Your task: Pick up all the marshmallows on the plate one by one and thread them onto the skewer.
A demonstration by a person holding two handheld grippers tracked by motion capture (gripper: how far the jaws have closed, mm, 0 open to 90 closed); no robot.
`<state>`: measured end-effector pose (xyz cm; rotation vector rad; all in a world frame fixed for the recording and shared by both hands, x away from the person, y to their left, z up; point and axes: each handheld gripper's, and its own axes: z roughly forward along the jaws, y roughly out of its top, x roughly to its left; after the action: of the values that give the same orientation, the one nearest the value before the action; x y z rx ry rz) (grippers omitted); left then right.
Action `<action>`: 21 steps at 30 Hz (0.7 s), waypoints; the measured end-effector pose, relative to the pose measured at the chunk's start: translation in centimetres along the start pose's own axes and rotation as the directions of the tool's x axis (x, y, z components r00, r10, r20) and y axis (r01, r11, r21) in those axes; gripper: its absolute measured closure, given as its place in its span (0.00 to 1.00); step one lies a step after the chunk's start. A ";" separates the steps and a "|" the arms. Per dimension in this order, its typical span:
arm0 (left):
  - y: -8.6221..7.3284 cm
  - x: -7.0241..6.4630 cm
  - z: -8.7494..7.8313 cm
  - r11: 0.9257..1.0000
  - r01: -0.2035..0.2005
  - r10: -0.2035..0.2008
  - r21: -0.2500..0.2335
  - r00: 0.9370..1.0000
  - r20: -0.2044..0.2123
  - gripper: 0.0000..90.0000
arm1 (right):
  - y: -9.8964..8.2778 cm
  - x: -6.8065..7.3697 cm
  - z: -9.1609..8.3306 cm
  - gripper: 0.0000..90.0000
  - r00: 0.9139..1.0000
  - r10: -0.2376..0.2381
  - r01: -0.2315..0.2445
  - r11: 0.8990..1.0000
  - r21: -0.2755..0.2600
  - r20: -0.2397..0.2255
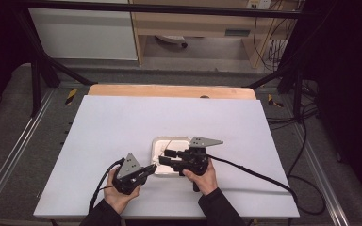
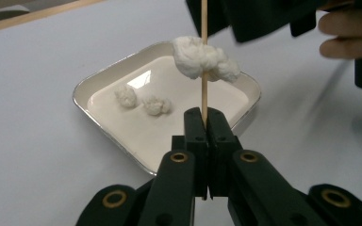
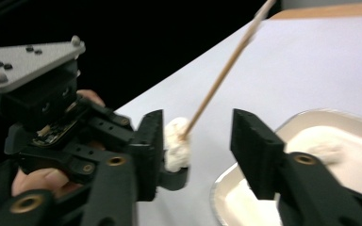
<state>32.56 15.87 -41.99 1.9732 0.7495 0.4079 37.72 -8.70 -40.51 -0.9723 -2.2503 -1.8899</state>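
Note:
My left gripper (image 2: 203, 117) is shut on the lower end of a thin wooden skewer (image 2: 204, 70), which stands upright over a shallow white tray (image 2: 82, 87). A white fluffy lump (image 2: 202, 59) is stuck on the skewer above the jaws. Two smaller white lumps (image 2: 126, 95) (image 2: 156, 105) lie in the tray. My right gripper (image 3: 195, 136) stands open, its jaws on either side of the skewered lump (image 3: 176, 141); the lump rests close against one jaw and is not squeezed. In the high view both grippers (image 1: 152, 168) (image 1: 166, 157) meet at the tray's near edge (image 1: 169, 140).
The tray sits on a pale sheet that covers the table (image 1: 122, 122), with a wooden edge (image 1: 169, 90) at the far side. Each gripper trails a black cable (image 1: 254, 172) toward the table's near corners. Black frame bars stand around the table.

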 end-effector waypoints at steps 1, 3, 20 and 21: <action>0.0 0.1 0.0 1.000 0.000 0.000 0.002 1.000 -0.001 0.99 | 0.2 -0.1 -0.3 0.53 1.000 -0.008 0.008 1.000 -0.005 0.020; -0.1 0.3 -0.1 1.000 0.006 -0.006 0.008 1.000 -0.003 0.99 | 0.7 -0.4 -0.6 0.43 0.998 -0.025 0.025 1.000 -0.001 0.065; -1.1 2.4 -1.3 0.997 0.064 -0.063 0.047 0.998 -0.021 0.99 | 0.7 -3.2 2.0 0.16 0.949 -0.168 0.110 0.970 0.219 0.268; -1.1 2.5 -1.4 0.997 0.064 -0.063 0.047 0.998 -0.025 0.99 | 0.7 -3.2 2.4 0.18 0.946 -0.182 0.120 0.965 0.233 0.268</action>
<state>33.29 18.84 -42.36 1.9862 0.8418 0.3789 41.42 -7.90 -41.86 -1.1318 -2.6991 -1.5971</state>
